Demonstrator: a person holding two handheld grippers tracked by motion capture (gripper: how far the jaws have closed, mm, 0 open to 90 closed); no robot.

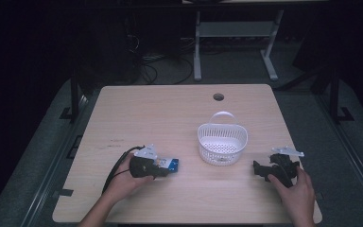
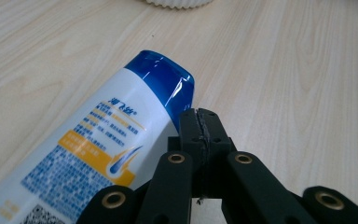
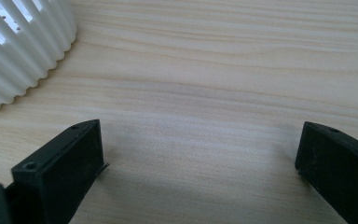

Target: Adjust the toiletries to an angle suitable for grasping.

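A white tube with a blue cap end and printed blue and yellow label lies flat on the wooden table; in the high view the tube is at the front left. My left gripper rests beside it with its jaws pressed together and nothing between them; the tube lies along their left side. In the high view the left gripper is held by a hand. My right gripper hovers low over bare wood, jaws wide apart and empty, and appears as the right gripper right of the white basket.
The white slotted basket with a handle stands mid-table, close to the right gripper's left jaw. A round cable hole sits near the table's far edge. Desk legs and cables lie on the dark floor beyond.
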